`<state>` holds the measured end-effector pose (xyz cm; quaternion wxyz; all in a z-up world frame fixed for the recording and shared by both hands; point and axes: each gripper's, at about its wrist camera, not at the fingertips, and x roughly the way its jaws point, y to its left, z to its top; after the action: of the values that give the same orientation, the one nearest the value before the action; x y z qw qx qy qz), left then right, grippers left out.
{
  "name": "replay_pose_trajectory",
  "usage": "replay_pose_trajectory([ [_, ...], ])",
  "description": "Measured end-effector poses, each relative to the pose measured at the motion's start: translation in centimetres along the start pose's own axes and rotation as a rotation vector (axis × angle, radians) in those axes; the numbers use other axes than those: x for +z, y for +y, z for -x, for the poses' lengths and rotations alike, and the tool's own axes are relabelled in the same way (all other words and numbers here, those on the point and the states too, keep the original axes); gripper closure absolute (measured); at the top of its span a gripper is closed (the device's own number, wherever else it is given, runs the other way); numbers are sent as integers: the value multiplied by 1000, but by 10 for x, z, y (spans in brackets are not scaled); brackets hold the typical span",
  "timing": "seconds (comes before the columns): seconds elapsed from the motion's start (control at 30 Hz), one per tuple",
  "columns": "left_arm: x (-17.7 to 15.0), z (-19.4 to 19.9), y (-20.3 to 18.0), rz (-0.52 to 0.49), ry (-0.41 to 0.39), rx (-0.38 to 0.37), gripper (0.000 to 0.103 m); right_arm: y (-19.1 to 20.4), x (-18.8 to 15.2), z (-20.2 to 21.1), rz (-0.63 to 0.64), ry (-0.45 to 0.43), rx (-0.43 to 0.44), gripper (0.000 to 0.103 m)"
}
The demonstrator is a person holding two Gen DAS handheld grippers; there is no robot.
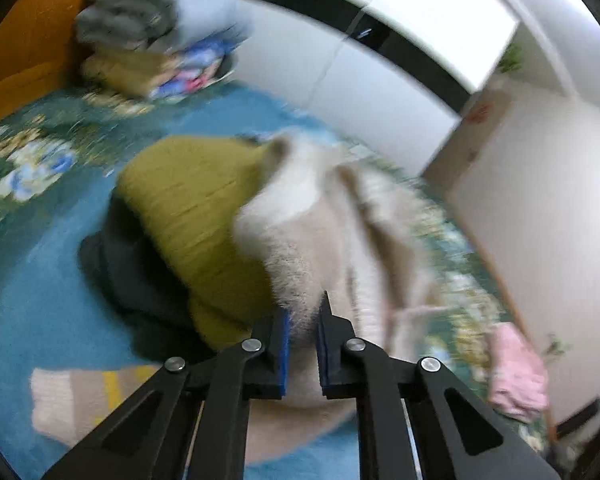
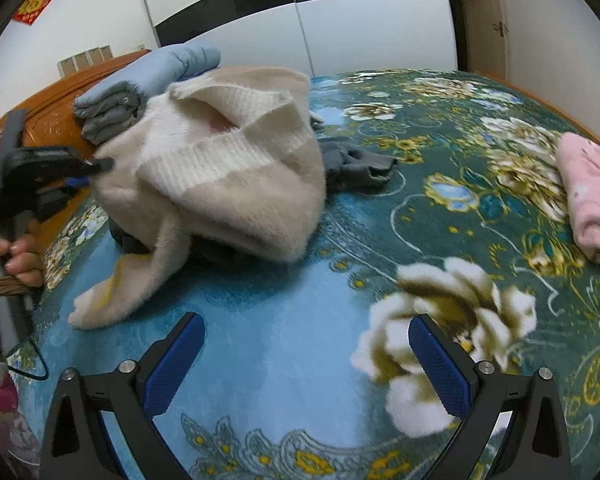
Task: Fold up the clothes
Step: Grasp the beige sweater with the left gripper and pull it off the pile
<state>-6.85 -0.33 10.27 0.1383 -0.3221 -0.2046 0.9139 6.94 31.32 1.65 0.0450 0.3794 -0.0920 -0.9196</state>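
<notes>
Cream sweater (image 2: 228, 168) hangs unfolded from our left hand-held gripper (image 1: 303, 320), clamped on it; right hand-held gripper (image 2: 306, 364) gapes empty, pile (image 1: 172, 216) waiting.

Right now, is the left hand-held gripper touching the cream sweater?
Touching. Left wrist view: the left hand-held gripper has its blue pads pinched on the cream sweater.

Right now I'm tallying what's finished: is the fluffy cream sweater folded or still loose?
Loose, not folded: the fluffy cream sweater hangs bunched from the shut left tool, one sleeve trailing on the floral blanket.
</notes>
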Motion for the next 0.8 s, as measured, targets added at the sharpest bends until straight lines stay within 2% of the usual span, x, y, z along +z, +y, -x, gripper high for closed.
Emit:
replay_pose_trajectory([
  [0.13,7,62,-23,-89,-97,-63,93,-5,-5,16,-1,-21,8,0],
  [0.27,11,116,-18,-126,-164,-100,95,-8,-9,34,-1,-38,26,0],
  [0.33,8,138,-16,-147,-207,-95,96,-9,-11,39,2,-40,34,0],
  [0.4,0,163,-12,-174,-264,-77,103,-6,-14,42,5,-36,49,0],
  [0.47,-9,182,-7,-193,-314,-49,103,-3,-16,45,7,-31,64,0],
  [0.57,-15,178,6,-191,-276,21,103,4,-22,46,6,-25,85,0],
  [0.73,-32,154,42,-87,-144,88,103,10,-32,47,20,-1,92,0],
  [0.8,-44,144,50,-55,-84,77,103,10,-31,48,29,-4,84,0],
])
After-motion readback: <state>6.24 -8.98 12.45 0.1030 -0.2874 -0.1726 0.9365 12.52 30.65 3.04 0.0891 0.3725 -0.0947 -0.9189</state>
